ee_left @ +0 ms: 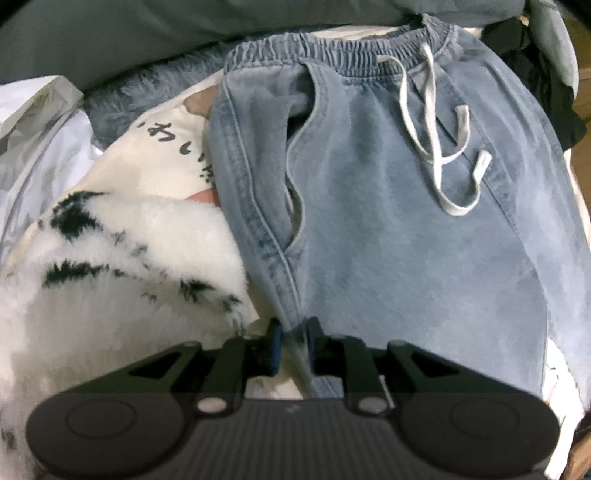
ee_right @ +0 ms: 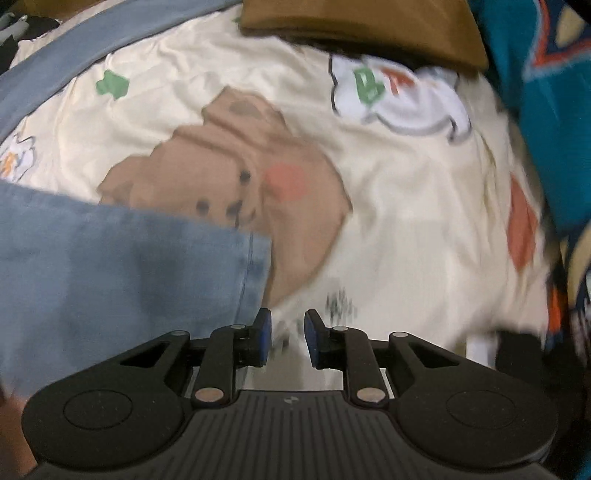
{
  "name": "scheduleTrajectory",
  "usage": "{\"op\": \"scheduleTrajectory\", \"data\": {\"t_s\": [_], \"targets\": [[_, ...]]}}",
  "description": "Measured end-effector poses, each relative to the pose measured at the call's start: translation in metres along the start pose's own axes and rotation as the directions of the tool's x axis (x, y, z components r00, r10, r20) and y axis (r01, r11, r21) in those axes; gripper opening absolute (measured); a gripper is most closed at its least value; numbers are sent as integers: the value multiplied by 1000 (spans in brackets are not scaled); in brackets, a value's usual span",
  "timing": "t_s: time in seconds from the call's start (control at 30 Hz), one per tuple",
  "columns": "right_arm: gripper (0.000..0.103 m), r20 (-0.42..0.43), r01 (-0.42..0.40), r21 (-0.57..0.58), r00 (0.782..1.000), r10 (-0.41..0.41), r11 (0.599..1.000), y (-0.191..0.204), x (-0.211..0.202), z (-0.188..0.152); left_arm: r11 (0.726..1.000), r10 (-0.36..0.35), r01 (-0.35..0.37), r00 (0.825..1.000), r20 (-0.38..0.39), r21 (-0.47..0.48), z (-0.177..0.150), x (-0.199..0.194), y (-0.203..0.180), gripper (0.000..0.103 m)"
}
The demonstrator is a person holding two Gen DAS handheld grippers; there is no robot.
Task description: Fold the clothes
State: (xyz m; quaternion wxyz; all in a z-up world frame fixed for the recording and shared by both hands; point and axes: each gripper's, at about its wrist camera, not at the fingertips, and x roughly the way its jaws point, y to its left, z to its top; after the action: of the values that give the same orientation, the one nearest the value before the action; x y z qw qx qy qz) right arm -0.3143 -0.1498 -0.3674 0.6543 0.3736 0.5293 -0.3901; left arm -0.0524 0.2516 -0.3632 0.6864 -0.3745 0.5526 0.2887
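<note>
Light blue jeans (ee_left: 388,221) with an elastic waistband and a white drawstring (ee_left: 436,147) lie flat, waist at the far end. My left gripper (ee_left: 293,334) points down at their near left edge. The side seam runs between its pads, which stand slightly apart around it, so the gripper is open. In the right wrist view a jeans leg (ee_right: 110,269) lies at the left, its hem (ee_right: 255,266) just beside my right gripper (ee_right: 287,328). That gripper is open above the cream sheet with nothing between its fingers.
A cream cartoon-print sheet (ee_right: 388,221) covers the bed. A fluffy white and black blanket (ee_left: 110,266) lies left of the jeans. Brown fabric (ee_right: 362,29) and a teal patterned cloth (ee_right: 554,129) lie at the far and right sides. Dark clothing (ee_left: 535,74) sits at the far right.
</note>
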Motion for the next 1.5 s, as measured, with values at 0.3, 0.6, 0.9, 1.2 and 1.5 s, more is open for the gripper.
{"op": "scheduleTrajectory", "data": {"t_s": [0.3, 0.6, 0.9, 1.2, 1.5], "targets": [[37, -134, -187, 140, 969, 206, 972, -3, 19, -74, 999, 35, -35, 999, 31, 2, -20, -11, -1, 16], [52, -134, -230, 237, 955, 266, 944, 8, 37, -96, 999, 34, -34, 997, 65, -13, -10, -1, -41, 20], [22, -162, -249, 264, 941, 298, 932, 11, 33, -87, 992, -35, 57, 981, 191, -111, 0, -17, -16, 30], [17, -196, -197, 256, 948, 250, 946, 15, 34, -84, 997, 26, -12, 984, 178, -83, 29, 3, -17, 35], [11, -191, -146, 208, 964, 186, 967, 14, -20, -68, 995, 83, -72, 980, 181, -64, 31, 10, -15, 45]]}}
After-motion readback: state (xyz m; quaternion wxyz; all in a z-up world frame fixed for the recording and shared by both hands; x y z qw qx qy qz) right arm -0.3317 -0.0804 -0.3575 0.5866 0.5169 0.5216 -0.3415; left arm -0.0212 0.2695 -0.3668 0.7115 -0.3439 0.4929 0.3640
